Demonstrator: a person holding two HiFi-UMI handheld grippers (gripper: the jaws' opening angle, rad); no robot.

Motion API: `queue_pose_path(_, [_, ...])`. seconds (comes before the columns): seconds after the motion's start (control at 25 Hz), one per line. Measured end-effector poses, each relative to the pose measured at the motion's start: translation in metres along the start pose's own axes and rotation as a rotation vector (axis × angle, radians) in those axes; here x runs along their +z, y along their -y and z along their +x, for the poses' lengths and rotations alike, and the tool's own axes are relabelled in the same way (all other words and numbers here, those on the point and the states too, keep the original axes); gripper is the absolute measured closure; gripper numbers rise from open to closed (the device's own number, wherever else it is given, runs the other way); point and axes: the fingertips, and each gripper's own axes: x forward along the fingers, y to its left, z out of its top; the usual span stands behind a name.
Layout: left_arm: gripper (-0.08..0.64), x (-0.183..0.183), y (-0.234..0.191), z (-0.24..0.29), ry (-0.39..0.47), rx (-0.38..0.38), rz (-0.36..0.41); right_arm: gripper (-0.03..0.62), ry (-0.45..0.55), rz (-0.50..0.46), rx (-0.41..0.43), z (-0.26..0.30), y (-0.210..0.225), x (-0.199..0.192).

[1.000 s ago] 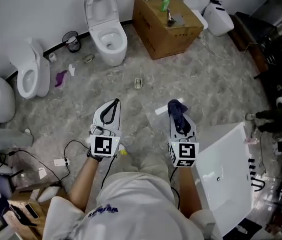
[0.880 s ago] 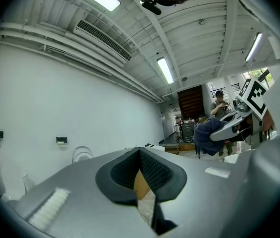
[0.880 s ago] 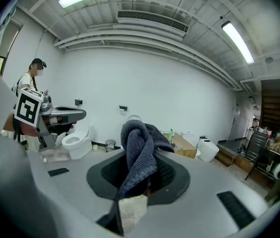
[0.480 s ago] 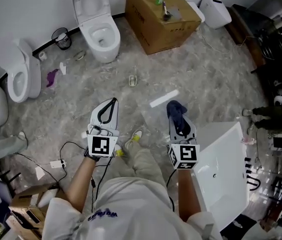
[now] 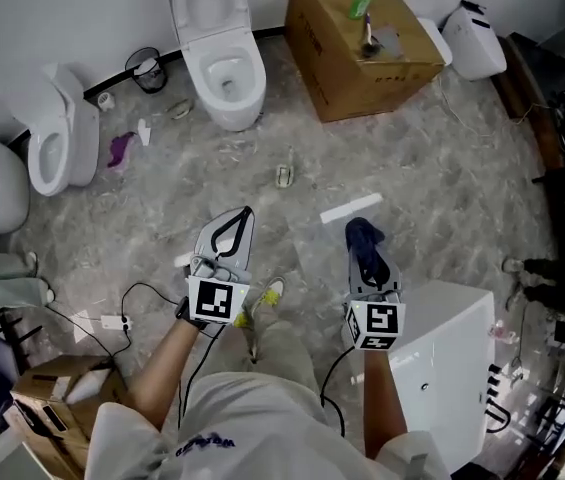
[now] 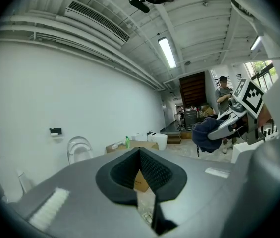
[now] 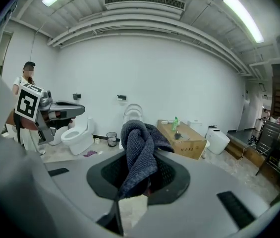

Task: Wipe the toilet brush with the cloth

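My right gripper [image 5: 361, 232] is shut on a dark blue knitted cloth [image 5: 364, 240], which bunches up above the jaws and hangs down between them [image 7: 139, 155]. My left gripper [image 5: 245, 213] is held level with it, about a hand's width to its left, shut, with its tips together and nothing between them [image 6: 139, 151]. Both point across the floor toward the far wall. A cardboard box [image 5: 347, 53] stands far ahead with a green bottle [image 5: 362, 2] and a dark, slim brush-like thing [image 5: 369, 36] on top, too small to tell for sure.
A white toilet [image 5: 220, 53] stands against the wall ahead, with more white toilets [image 5: 57, 133] at the left. A small black bin [image 5: 147, 68], a purple rag [image 5: 121, 150] and cables [image 5: 137, 298] are on the marble floor. A white cabinet [image 5: 442, 368] is close at my right.
The person has stepped and the view has shifted, so the toilet and the box sit a little further right. Both grippers keep their pose; the cloth stays held.
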Motion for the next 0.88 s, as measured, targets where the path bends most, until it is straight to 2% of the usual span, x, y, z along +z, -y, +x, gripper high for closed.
queue_pose_path(0.28, [0.558,-0.033,-0.008,0.053,-0.015,0.002,0.015,0.500,-0.053,-0.006,0.000,0.066,0.033,-0.032])
queue_pose_path(0.48, [0.558,-0.085,-0.014,0.091,-0.031,-0.008,-0.017,0.502,-0.067,-0.031,0.040,0.120,0.028,-0.064])
queue_pose_path(0.68, [0.558,-0.180,-0.007,0.131,-0.050,-0.044,-0.077,0.502,-0.052,-0.071,0.035,0.190,0.004,-0.123])
queue_pose_path(0.88, [0.558,-0.296,-0.010,0.166,-0.034,-0.007,-0.138,0.502,-0.037,-0.230,0.069,0.270,-0.028,-0.200])
